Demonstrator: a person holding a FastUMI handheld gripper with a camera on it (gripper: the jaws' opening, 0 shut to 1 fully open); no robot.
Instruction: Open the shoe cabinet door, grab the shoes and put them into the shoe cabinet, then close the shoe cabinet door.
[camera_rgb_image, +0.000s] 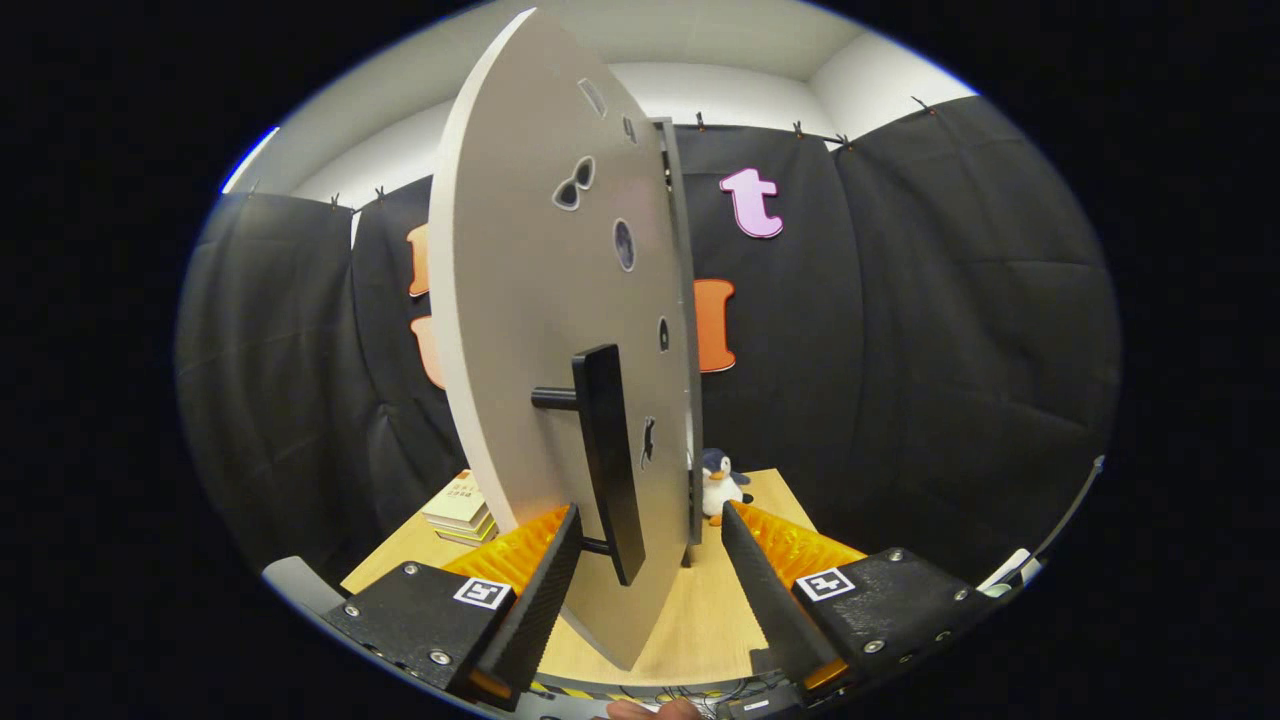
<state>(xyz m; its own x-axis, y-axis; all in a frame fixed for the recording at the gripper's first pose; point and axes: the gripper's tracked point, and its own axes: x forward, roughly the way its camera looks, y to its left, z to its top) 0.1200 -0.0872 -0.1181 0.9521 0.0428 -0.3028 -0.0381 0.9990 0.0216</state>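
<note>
Grey cabinet door between spread gripper fingers, penguin toy beyond.

No readable text; the books' cover print is too small.

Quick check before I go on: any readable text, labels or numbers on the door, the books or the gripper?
Top book: print on its cover, too small to read.
Square markers on the gripper: black-and-white patterns, no words.
Stickers on the cabinet door: pictures only, no text.
Gripper: open, the lower end of the door's black handle between its fingers; nothing legible there.
</note>
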